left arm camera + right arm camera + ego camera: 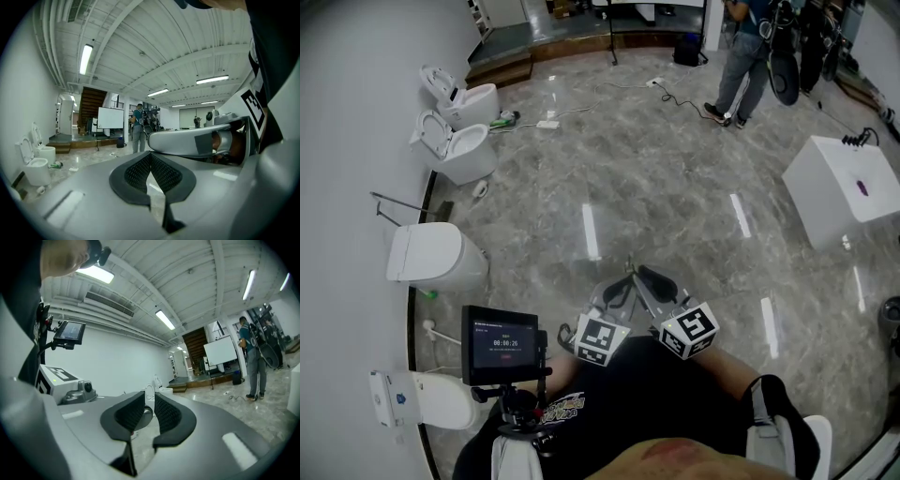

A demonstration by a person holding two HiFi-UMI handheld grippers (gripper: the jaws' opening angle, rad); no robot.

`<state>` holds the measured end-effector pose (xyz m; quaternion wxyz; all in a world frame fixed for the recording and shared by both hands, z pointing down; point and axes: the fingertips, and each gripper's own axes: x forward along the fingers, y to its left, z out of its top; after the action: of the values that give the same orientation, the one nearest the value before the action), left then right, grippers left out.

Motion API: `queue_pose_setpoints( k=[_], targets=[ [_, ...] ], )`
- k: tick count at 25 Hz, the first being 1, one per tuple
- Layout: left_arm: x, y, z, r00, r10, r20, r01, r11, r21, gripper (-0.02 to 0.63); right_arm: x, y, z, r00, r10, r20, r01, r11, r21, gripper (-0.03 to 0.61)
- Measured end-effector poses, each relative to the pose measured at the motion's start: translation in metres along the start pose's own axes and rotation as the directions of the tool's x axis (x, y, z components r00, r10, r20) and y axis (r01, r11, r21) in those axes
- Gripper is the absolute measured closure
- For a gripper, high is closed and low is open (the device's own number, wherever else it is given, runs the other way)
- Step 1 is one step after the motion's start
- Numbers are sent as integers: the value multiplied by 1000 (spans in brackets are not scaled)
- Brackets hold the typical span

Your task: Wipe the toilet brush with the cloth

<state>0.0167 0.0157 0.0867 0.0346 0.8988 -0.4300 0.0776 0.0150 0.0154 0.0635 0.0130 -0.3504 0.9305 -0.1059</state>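
Note:
I cannot make out a toilet brush or a cloth in any view. Both grippers are held close to the person's body and point out over the marble floor. In the head view the left gripper [615, 292] and the right gripper [660, 281] sit side by side, almost touching. The left gripper [150, 155] has its dark pads meeting at the tips, shut on nothing. The right gripper [150, 398] keeps a narrow gap between its pads, and only floor and a distant toilet show through it. Each gripper's body shows at the edge of the other's view.
Three white toilets [455, 150] [431, 253] [467, 98] stand along the left wall. A small screen on a mount [499, 342] sits at the person's left. A white box [844, 187] stands at the right. A person [742, 56] stands far ahead near cables [675, 94].

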Motion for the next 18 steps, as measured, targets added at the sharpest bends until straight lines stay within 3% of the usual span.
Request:
queue_pose_setpoints(
  k=[2,7,18],
  targets=[
    [0,-2,2,1000,-2,7,2,1000,16,612,-2,2,3,1000,-6,9,6,1000,-29,512],
    [0,2,1,1000,3,3,-3,1000,-23,611,-4,-5,0,1000,-20,-11,20,1000,24,512],
    [-2,10,0,1000,18,10,-17,999,-48,614,1,-8,-6,999,-40,-33,41,999,19,562]
  ],
)
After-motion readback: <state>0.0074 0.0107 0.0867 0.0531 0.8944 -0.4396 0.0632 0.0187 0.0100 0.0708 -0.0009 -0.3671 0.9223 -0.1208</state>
